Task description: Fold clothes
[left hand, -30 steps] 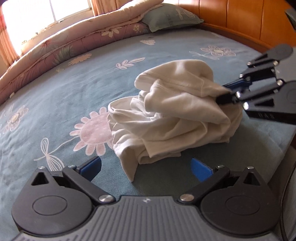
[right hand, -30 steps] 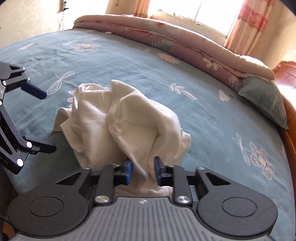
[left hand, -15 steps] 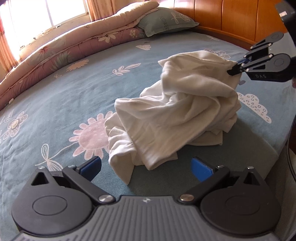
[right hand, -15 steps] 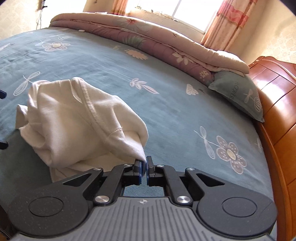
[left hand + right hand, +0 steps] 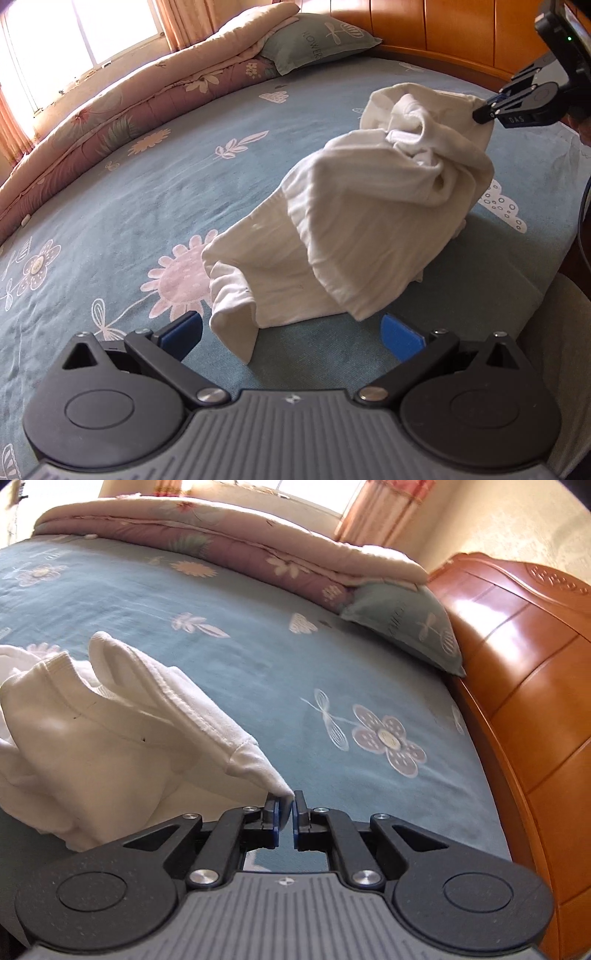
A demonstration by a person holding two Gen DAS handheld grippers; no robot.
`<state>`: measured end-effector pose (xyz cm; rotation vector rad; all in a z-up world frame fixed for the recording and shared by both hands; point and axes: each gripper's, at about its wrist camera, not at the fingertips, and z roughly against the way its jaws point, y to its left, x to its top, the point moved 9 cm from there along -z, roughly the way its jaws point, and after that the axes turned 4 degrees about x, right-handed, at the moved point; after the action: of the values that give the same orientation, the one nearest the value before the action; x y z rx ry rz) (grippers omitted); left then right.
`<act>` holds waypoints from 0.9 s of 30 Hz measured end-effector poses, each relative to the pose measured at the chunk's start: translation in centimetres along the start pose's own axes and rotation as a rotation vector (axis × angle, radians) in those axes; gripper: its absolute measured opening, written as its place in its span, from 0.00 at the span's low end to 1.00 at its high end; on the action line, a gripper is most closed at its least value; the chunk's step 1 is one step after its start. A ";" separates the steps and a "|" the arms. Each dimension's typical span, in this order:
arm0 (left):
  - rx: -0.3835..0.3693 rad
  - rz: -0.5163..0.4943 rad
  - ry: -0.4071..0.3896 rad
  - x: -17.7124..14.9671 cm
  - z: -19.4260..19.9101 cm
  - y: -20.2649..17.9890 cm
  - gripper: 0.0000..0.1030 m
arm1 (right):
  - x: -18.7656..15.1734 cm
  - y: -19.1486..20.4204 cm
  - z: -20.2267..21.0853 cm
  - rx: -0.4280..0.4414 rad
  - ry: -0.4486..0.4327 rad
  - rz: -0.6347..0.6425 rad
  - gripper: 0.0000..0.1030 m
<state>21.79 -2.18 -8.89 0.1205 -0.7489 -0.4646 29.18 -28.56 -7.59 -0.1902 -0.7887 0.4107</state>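
Observation:
A crumpled white garment (image 5: 351,221) lies on the blue flowered bedsheet (image 5: 147,192), stretched up toward the right. My right gripper (image 5: 285,814) is shut on a corner of the white garment (image 5: 110,731) and holds that end lifted off the bed; in the left wrist view the right gripper (image 5: 485,112) shows at the upper right, pinching the cloth's top edge. My left gripper (image 5: 291,338) stands open just above the sheet, with the garment's low end a little beyond its blue pads and nothing between them.
A folded pink quilt (image 5: 122,99) and a green pillow (image 5: 314,40) lie along the far side. A wooden headboard (image 5: 524,686) borders the bed at the right. A window with curtains (image 5: 74,40) is behind the quilt.
My right gripper closed on the garment's corner and pulled it up and away to the right, stretching the cloth out. The left gripper stayed open and barely shifted.

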 end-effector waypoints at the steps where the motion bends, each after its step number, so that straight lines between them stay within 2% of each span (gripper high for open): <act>1: -0.002 0.000 -0.001 -0.1 0.1 -0.1 0.99 | -0.3 -0.2 0.0 -0.004 0.006 -0.008 0.10; 2: -0.007 -0.001 -0.002 -0.2 0.3 -0.2 0.99 | -0.5 -0.2 0.3 -0.001 0.006 -0.012 0.11; 4: -0.018 -0.004 -0.003 -0.4 0.6 -0.4 0.99 | -1.0 -0.2 0.8 0.004 0.006 -0.022 0.20; 8: -0.029 -0.022 -0.007 -0.7 1.0 -1.1 0.99 | -1.8 0.3 2.7 0.028 -0.015 -0.040 0.25; 14: -0.043 -0.061 -0.022 -1.1 1.5 -2.4 0.99 | -1.6 3.4 6.9 0.195 -0.097 -0.046 0.29; 17: -0.060 -0.066 -0.027 -1.4 1.6 -3.1 0.99 | -1.1 5.7 8.2 0.287 -0.139 -0.019 0.44; 22: -0.070 -0.071 -0.024 -2.0 1.7 -3.5 0.99 | -0.1 8.9 7.0 0.320 -0.131 0.040 0.53; 25: -0.062 -0.076 -0.018 -2.5 1.5 -3.2 0.99 | 0.3 10.3 5.3 0.307 -0.107 0.064 0.53; 26: -0.060 -0.077 -0.015 -2.7 1.4 -3.1 0.99 | 0.3 10.6 4.6 0.295 -0.094 0.075 0.50; 27: -0.058 -0.076 -0.014 -2.9 1.4 -3.0 0.99 | 0.3 10.8 3.8 0.286 -0.081 0.082 0.30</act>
<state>17.95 -3.48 -10.48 0.0919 -0.7453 -0.5599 23.56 -18.63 -8.11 0.0619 -0.7938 0.6067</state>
